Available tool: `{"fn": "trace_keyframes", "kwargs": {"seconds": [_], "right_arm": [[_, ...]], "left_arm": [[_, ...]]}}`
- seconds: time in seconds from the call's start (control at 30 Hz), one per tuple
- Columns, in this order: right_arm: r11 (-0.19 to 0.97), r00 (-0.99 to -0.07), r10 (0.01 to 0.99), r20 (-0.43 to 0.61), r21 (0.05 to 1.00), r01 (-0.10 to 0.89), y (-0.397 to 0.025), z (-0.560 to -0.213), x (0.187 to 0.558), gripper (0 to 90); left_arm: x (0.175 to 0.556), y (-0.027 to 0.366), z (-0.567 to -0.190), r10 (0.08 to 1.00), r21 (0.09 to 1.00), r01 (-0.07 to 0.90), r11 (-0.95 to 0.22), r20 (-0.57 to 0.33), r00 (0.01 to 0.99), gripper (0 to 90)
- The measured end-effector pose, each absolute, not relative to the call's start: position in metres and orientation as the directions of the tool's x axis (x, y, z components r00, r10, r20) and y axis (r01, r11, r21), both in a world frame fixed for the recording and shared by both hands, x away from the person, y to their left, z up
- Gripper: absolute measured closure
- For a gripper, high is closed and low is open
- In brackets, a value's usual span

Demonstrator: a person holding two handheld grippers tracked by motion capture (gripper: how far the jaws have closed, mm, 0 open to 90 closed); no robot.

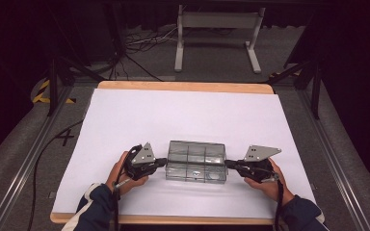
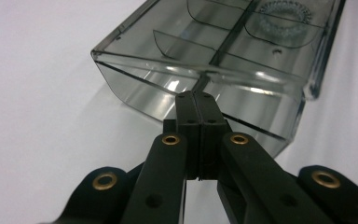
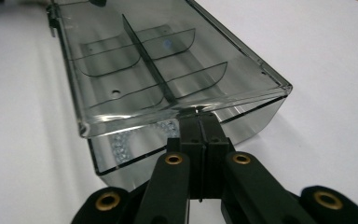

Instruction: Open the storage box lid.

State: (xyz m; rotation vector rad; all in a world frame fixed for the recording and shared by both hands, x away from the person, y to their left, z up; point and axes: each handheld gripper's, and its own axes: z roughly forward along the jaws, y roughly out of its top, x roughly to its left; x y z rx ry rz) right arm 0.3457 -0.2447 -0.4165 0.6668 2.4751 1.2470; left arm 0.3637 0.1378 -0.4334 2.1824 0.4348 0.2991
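A clear plastic organiser box point(image 1: 196, 161) with inner dividers sits on the white-covered bench point(image 1: 125, 115), near its front edge. The left tool point(image 1: 163, 162) is pinched shut against one short end, the right tool point(image 1: 228, 163) clenched at the opposite end. Whether either actually bites the rim, I cannot tell. The lid looks slightly ajar; lifting or closing seems yet to come.

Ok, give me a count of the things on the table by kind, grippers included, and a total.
Clear plastic divider box: 1
Handheld grippers: 2, the left gripper and the right gripper, one at each end of the box, jaws closed
White table cover: 1
Total: 4
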Motion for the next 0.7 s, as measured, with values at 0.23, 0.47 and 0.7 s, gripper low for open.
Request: {"fn": "trace_keyframes", "kwargs": {"seconds": [0.23, 0.47, 0.7], "right_arm": [[0.526, -0.857, 0.513, -0.046, 0.806, 0.272, -0.245, -0.418, 0.338, 90.0], [0.545, -0.865, 0.500, -0.048, 0.794, 0.271, -0.246, -0.420, 0.331, 90.0], [0.559, -0.867, 0.496, -0.057, 0.784, 0.268, -0.248, -0.422, 0.324, 90.0]], "left_arm": [[0.361, 0.139, -0.435, 0.404, 0.797, 0.200, -0.570, 0.060, 0.913, 90.0], [0.359, 0.141, -0.437, 0.404, 0.794, 0.211, -0.570, 0.047, 0.914, 90.0], [0.356, 0.140, -0.443, 0.392, 0.774, 0.214, -0.596, 0.048, 0.919, 90.0]]}}
